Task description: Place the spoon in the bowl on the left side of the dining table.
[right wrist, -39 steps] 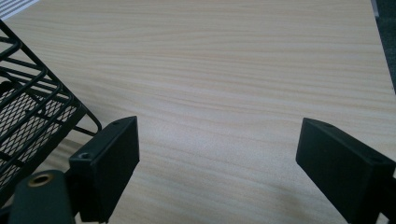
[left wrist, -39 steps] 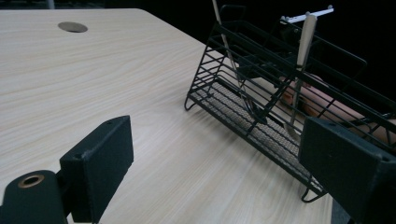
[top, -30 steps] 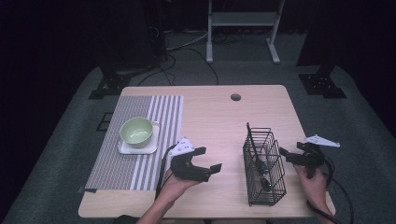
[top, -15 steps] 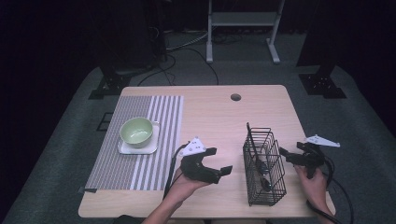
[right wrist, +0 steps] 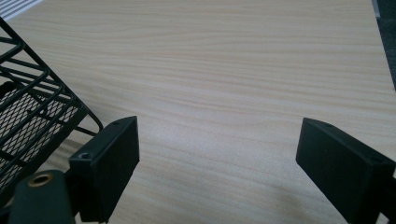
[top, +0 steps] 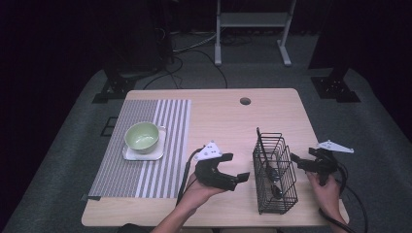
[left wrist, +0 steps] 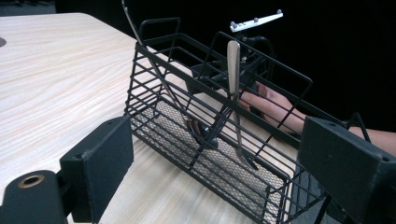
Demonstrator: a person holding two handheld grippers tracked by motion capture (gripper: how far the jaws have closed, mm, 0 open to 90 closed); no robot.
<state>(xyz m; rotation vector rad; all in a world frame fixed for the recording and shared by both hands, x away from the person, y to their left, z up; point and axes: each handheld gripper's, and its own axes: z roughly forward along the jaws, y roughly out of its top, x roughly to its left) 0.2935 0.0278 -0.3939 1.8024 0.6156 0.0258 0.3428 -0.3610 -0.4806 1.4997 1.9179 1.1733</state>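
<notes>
**Both grippers wide open beside the wire basket**

The left gripper (top: 238, 172) has its two black jaws spread far apart with nothing between them — in the left gripper view the pads frame the near long side of the black wire basket (left wrist: 219, 140) without touching it. It is held above the table (top: 228, 121), just left of the basket, cradled from below by the person's left hand (top: 199, 191).

The right gripper (top: 299, 162) is likewise open and empty; its own view shows bare wood between the jaws and one corner of the basket at the left edge. It sits just beside the basket's right side, gripped by the right hand (top: 326, 187) (the grey three-cornered plate on top points away from the basket).

The basket stands upright on the table's near right part, between the two grippers. Inside it lean pieces of metal cutlery (left wrist: 233, 93) — one with a flat handle stands almost upright, and a thinner handle slants toward the far end; which utensils they are is hard to tell.

Further left, a striped placemat (top: 141, 145) carries a pale green bowl (top: 142, 136) on a white square plate (top: 145, 155), well apart from both grippers.
</notes>
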